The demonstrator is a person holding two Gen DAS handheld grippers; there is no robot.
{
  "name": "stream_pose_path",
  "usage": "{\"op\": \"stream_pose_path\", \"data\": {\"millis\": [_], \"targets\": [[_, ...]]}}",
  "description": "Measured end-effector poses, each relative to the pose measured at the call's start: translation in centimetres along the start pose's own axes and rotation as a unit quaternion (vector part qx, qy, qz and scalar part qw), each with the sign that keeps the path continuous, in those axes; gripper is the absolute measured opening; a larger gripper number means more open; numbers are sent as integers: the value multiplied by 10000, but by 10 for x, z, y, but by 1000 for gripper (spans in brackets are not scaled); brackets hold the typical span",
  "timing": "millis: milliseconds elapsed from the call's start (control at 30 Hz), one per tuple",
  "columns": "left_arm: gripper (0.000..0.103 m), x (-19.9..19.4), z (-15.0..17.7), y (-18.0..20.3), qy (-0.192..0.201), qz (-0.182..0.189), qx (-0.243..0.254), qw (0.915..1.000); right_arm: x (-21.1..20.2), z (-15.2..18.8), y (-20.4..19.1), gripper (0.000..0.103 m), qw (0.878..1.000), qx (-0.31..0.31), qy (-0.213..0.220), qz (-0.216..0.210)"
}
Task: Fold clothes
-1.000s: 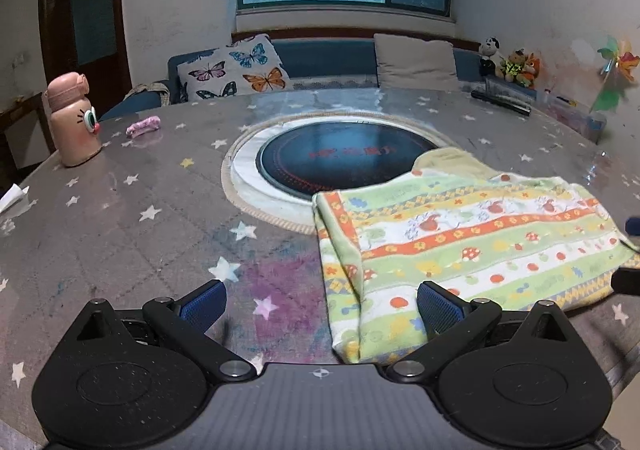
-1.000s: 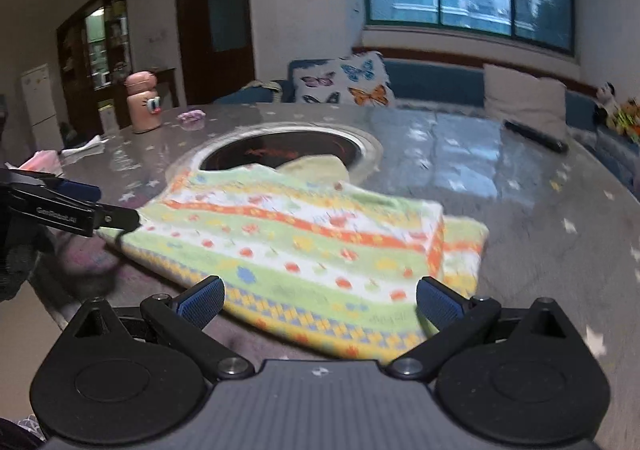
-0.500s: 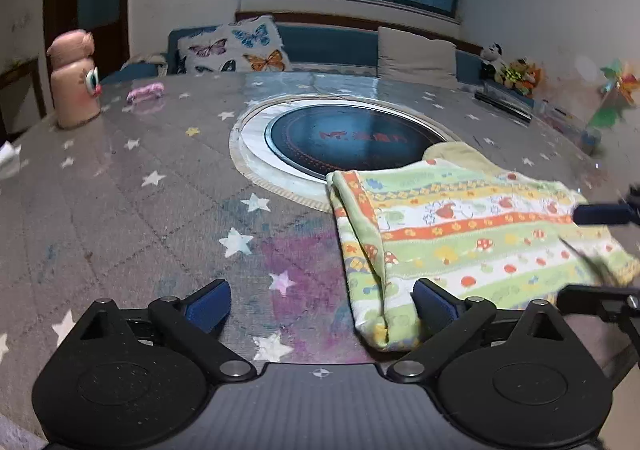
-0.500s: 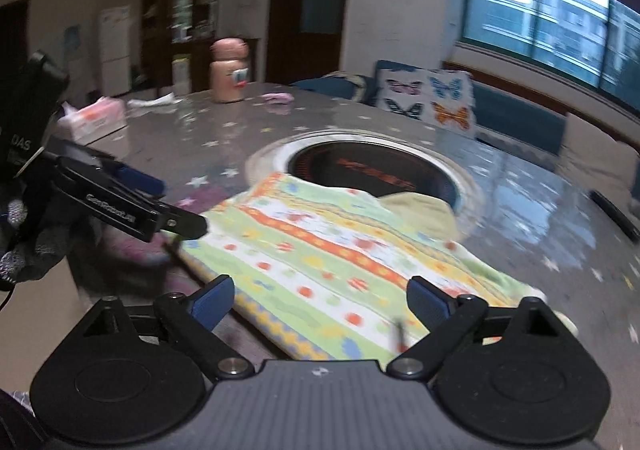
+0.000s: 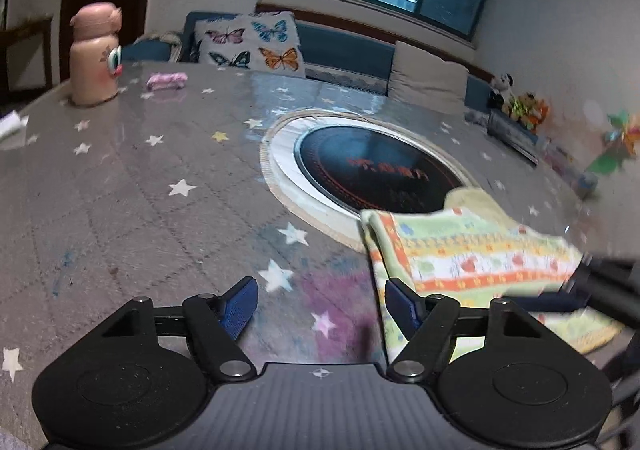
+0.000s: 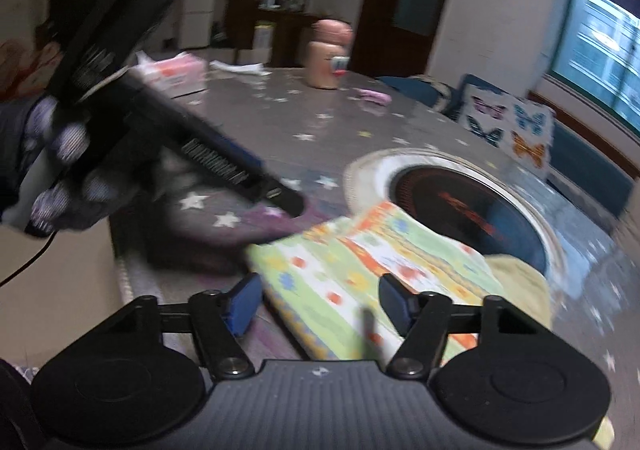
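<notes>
Folded patterned cloth lay just beside the table's induction hob. Both grippers, L & R, were narrowing, nothing pinched yet. Next: near edge likely to be gripped.

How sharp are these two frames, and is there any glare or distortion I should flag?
Left wrist: fisheye bending, sheen on the table, folded cloth smeared at the right edge. Right wrist: heavier motion blur over the cloth and the other hand-held gripper; window bright.
</notes>
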State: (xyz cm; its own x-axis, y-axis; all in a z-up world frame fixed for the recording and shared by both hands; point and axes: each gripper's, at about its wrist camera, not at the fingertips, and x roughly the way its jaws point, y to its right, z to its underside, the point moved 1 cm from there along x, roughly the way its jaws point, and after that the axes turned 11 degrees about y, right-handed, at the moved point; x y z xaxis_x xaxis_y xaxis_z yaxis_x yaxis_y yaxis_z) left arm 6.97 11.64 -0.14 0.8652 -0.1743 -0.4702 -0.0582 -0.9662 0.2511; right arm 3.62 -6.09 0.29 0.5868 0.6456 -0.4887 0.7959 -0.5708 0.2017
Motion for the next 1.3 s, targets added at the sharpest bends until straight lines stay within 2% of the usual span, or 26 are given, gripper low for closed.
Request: {"op": "stream_pose_path", "data": {"millis": [100,167,233,300,333,400,767,800,867,900,967,1067,1200,1300], "targets": [[73,2,-7,-5,-35,86,-214,9997,13,-4,-14,47,9995,-274,-86,-134],[74,4,-9,-5,-112,158,-323,9993,21,-4,-21,36,9989,-390,-203,-175],[75,8,-9,-4,-198,242,-458,9985,27,-3,-26,34,9983,-503,-264,-144],[75,13,-8,-2,-290,326,-620,9971,27,-4,-29,28,9980,-570,-237,-116],[76,15,-8,-1,-338,368,-710,9962,27,-4,-29,20,9981,-552,-233,-118],[76,20,-8,3,-422,430,-851,9945,25,-5,-28,14,9987,-464,-200,-93],[74,43,-12,22,-847,767,-1632,9800,-11,-16,-5,10,9991,228,348,34],[73,46,-11,22,-883,822,-1755,9771,-15,-16,-3,10,9988,273,395,31],[53,51,-9,22,-954,932,-2001,9706,-22,-16,-1,9,9983,349,471,18],[47,53,-7,22,-989,975,-2107,9676,-24,-15,-1,9,9980,381,498,-9],[20,58,-2,23,-1058,981,-2201,9647,-29,-13,-2,9,9977,415,535,-60],[14,60,1,24,-1062,965,-2196,9650,-35,-6,1,10,9968,554,558,-109],[14,59,-1,25,-1047,915,-2106,9676,-49,5,17,17,9937,949,574,-159],[14,60,-1,26,-1036,897,-2087,9683,-61,15,32,17,9915,1158,586,18]]}}
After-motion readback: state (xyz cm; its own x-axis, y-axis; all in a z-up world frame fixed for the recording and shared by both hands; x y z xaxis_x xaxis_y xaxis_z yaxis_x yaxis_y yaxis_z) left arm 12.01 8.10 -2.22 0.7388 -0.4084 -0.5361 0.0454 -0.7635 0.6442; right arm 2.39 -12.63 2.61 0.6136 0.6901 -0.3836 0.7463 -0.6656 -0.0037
